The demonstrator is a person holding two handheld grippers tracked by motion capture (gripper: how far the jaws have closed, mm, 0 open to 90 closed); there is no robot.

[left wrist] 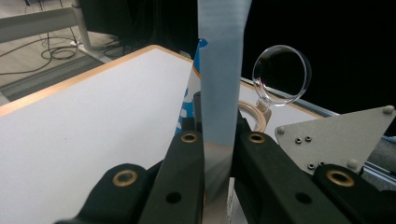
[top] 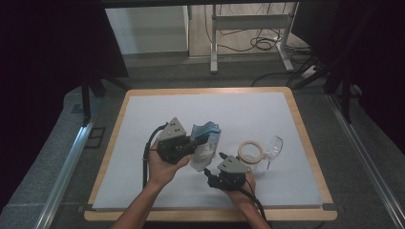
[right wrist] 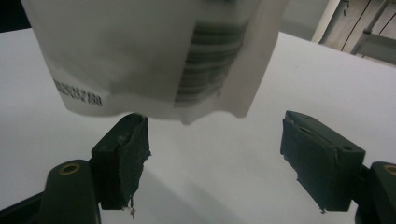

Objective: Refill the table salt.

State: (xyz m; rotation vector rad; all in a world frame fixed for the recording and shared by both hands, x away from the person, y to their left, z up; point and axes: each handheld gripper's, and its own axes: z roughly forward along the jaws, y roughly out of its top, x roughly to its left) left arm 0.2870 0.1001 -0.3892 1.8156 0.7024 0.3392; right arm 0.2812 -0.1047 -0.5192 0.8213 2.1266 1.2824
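Clamping the blue-and-white pouch (top: 205, 143) edge-on, the left gripper (top: 198, 141) holds it lifted above the worktop (top: 157, 109), fingers (left wrist: 187, 163) pressed tight on the thin sheet; the right gripper (top: 213, 163) sits just below the pouch's lower edge, fingers (right wrist: 122, 156) spread wide and apart from it; the pouch's top is cut off in the right gripper view, its print partly blurred.

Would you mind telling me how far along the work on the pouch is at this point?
Done: the left gripper has the pouch clamped and lifted off the table. In hand: the right gripper sits with open jaws just under the pouch's bottom edge, not gripping it. Left: closing on that edge; the tape roll and wine glass lie untouched.
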